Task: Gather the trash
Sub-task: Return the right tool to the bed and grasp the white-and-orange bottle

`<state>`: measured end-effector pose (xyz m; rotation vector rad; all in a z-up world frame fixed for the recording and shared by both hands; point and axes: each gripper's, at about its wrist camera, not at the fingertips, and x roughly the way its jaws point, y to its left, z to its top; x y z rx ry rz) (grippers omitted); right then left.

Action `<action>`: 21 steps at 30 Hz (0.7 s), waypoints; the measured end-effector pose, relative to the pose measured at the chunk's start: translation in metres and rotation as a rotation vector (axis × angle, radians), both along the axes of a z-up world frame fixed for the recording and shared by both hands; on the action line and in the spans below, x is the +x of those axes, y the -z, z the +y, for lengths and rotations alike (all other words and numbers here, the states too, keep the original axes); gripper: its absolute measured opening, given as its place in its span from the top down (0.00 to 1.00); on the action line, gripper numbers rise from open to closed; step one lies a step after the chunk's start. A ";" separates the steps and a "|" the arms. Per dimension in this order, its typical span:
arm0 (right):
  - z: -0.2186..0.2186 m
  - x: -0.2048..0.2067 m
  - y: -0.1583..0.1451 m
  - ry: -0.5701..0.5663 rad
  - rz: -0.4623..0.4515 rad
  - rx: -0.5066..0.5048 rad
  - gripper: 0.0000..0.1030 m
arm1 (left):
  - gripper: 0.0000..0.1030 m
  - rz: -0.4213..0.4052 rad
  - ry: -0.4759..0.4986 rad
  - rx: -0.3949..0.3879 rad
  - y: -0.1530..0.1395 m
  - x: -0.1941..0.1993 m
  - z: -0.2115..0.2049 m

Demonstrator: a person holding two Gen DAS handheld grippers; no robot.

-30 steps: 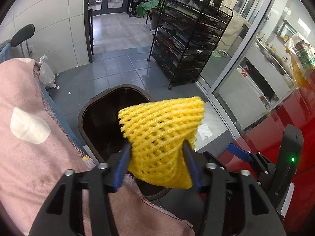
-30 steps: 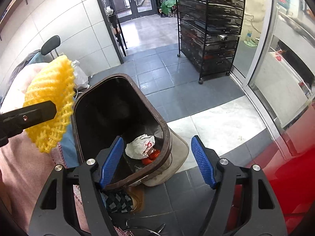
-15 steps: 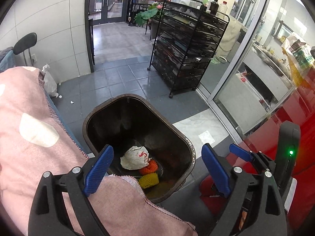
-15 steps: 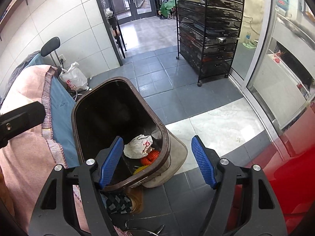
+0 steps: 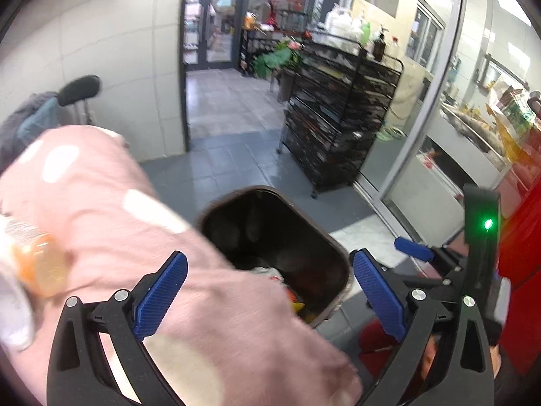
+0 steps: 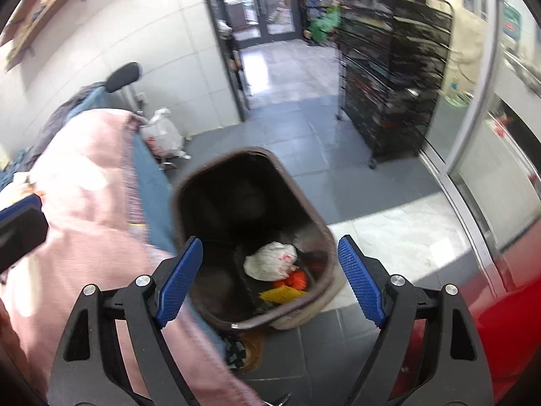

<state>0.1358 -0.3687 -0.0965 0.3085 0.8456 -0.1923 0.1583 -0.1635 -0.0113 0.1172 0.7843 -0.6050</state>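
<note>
Half the bin (image 5: 338, 260) hides behind pink cloth (image 5: 216, 321) — blurred.

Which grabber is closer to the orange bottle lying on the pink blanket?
Left. The left gripper, empty with jaws opening, is over the pink blanket, with the orange bottle just beside it. The right gripper, also empty and opening, is over the trash bin, farther off.

The trash bin (image 6: 253, 237) stands on the floor ahead of the right gripper (image 6: 270, 277) and below it. In the bin, near its close wall, lie a crumpled bag (image 6: 270, 264) and two foam nets (image 6: 287, 286) just before the bag. A cloth-covered table (image 6: 88, 216) is left of the bin. A wire rack (image 6: 392, 77) stands far ahead, to the right. A plastic bag (image 6: 162, 135) lies on the floor behind the table.
</note>
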 end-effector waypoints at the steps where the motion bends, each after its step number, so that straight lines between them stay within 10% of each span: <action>1: 0.006 0.000 -0.005 -0.024 -0.020 0.004 0.20 | 0.06 -0.011 -0.015 -0.002 -0.002 -0.002 0.006; 21: 0.186 0.055 -0.067 -0.606 -0.127 -0.004 0.12 | 0.06 -0.059 -0.624 -0.081 -0.006 -0.041 0.231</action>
